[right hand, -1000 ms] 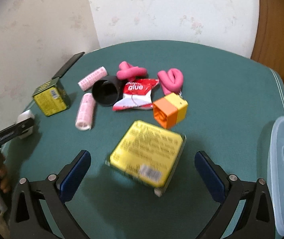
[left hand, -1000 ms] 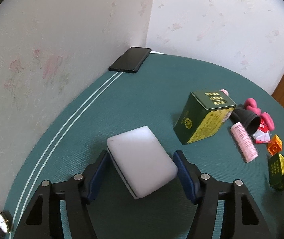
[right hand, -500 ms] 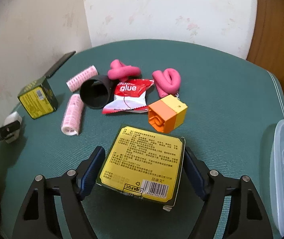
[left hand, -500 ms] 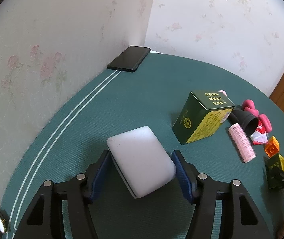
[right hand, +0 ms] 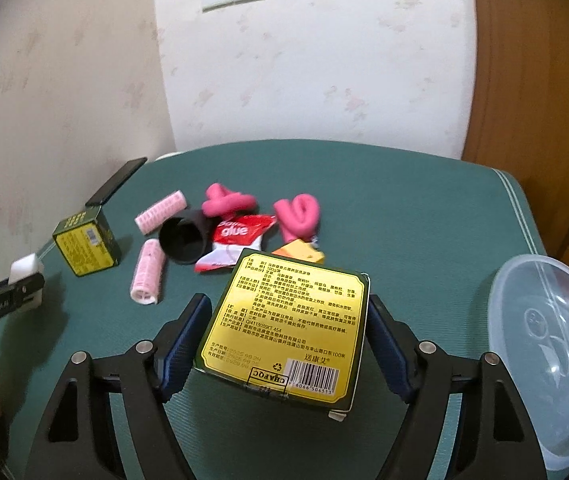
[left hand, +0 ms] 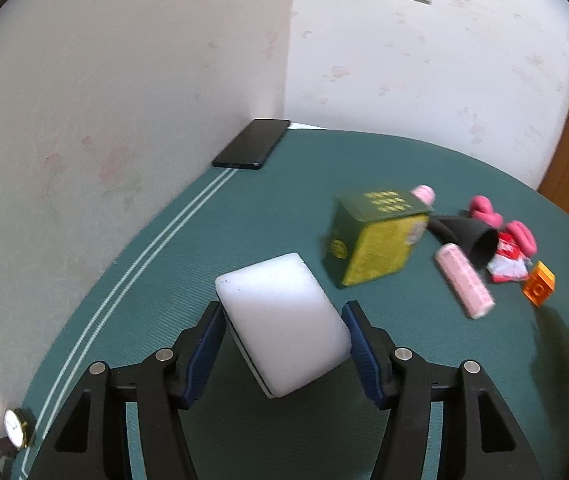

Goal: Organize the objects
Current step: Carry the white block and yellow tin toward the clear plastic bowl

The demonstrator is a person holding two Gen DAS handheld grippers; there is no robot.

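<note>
Left fingers (left hand: pixel 282 330) pinch white block (left hand: pixel 282 320) | right fingers (right hand: pixel 286 344) pinch yellow box (right hand: pixel 284 324) | clear bowl (right hand: pixel 544 364) empty

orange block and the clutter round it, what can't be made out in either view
- Orange block: right wrist view shows only a corner behind the yellow box.
- Glue packet: partly covered by that box and the black cup; blurred in the left wrist view.
- Clear lid: cut off by the right wrist image edge.
- Watch: too small to read.
</note>
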